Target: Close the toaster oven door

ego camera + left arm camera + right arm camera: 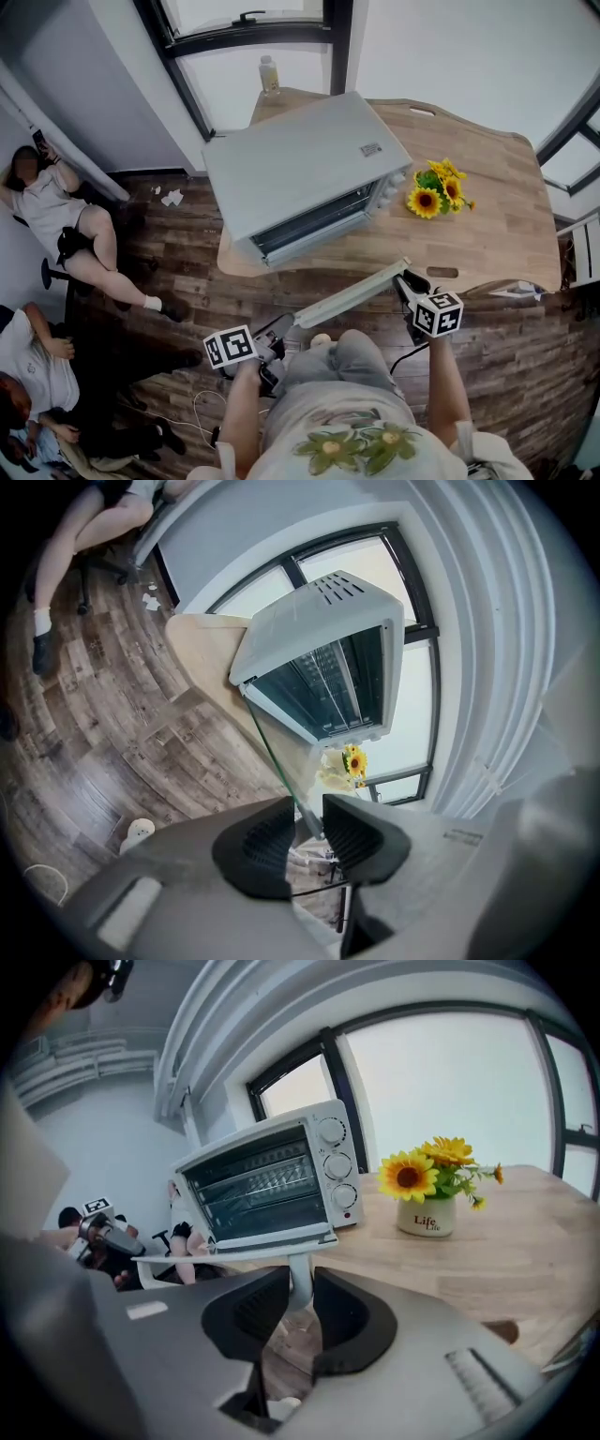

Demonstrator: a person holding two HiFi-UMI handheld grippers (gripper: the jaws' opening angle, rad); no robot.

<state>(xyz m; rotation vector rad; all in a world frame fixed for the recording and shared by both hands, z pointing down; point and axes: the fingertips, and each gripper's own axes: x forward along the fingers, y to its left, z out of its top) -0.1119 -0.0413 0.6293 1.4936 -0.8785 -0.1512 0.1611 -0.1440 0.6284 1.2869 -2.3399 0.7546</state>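
A white toaster oven [300, 169] stands on the wooden table [487, 234], its glass door [349, 294] swung down flat toward me. My left gripper [279, 337] sits at the left end of the door handle, and in the left gripper view [309, 832] the handle lies between the pads, which seem to touch it. At the handle's right end my right gripper [410, 281] has its pads closed on the white handle post [298, 1283]. The oven [262, 1185] shows its rack and three knobs behind the open door.
A pot of sunflowers [436, 192] stands on the table right of the oven. A bottle [269, 73] stands at the table's far edge by the window. Two people [56, 206] sit on the wooden floor side at the left. My legs are just under the door.
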